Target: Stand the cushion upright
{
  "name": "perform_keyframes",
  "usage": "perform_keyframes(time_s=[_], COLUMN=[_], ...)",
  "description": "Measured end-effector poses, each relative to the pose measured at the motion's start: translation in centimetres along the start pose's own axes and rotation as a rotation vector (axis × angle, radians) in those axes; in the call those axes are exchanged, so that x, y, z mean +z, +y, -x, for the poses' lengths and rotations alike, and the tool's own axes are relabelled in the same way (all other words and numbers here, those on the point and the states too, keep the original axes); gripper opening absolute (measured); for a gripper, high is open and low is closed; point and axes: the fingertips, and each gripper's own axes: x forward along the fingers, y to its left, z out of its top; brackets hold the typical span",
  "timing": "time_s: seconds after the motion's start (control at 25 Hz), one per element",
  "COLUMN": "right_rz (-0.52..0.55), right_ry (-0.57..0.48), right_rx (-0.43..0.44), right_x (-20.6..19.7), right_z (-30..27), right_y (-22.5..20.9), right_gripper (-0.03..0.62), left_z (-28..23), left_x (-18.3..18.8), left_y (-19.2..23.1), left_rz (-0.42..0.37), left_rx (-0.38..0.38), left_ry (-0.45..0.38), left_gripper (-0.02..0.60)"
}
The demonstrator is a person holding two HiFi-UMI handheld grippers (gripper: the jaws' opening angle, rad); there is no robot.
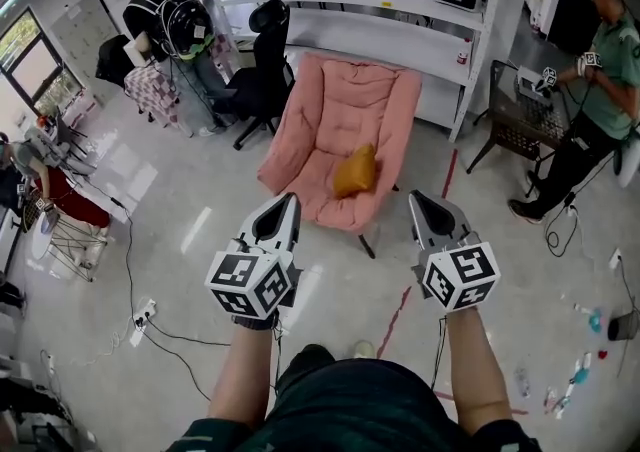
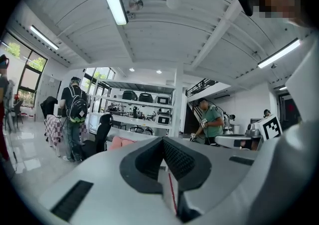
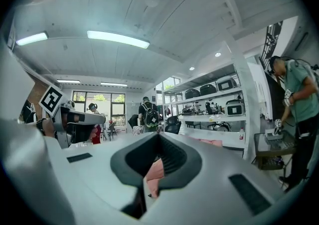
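Note:
An orange cushion (image 1: 355,172) lies slumped on the seat of a pink padded lounge chair (image 1: 350,105) ahead of me. My left gripper (image 1: 290,198) and right gripper (image 1: 415,196) are held level side by side, short of the chair's front edge, one on each side of the cushion's line. Each pair of jaws meets in a point with nothing between them. In the left gripper view the left gripper (image 2: 163,142) has the chair (image 2: 121,143) beyond its jaws. In the right gripper view the right gripper (image 3: 158,137) has the pink chair (image 3: 155,171) showing through its notch.
A black office chair (image 1: 262,70) stands left of the lounge chair, white shelving (image 1: 400,0) behind it. A dark wire side table (image 1: 525,115) and a person in green (image 1: 600,90) are at the right. A person with a backpack (image 1: 170,25) stands far left. Cables (image 1: 150,315) and red floor tape (image 1: 400,305) lie nearby.

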Motion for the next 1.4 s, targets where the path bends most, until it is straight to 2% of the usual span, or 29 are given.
perform_keyframes(time_s=[0.32,0.76,1.4], right_rz=[-0.019,-0.026,-0.055], right_ry=[0.012,0.041,0.117], right_rx=[0.006,-0.037,-0.143], right_x=[-0.8,-2.3,-5.2], right_z=[-0.7,-4.8,-18.3], right_y=[-0.7,-2.4,-5.0], right_gripper=[0.003,0.003,0.003], left_z=[-1.0,-5.2,-16.0], left_x=[-0.8,-1.7,-1.7], left_y=[0.4,3.5,14.3], left_rz=[0.004,0.010,-0.016], left_rx=[0.015,-0.022,-0.104], left_ry=[0.017,0.027,0.049], left_gripper=[0.006,0.006,0.006])
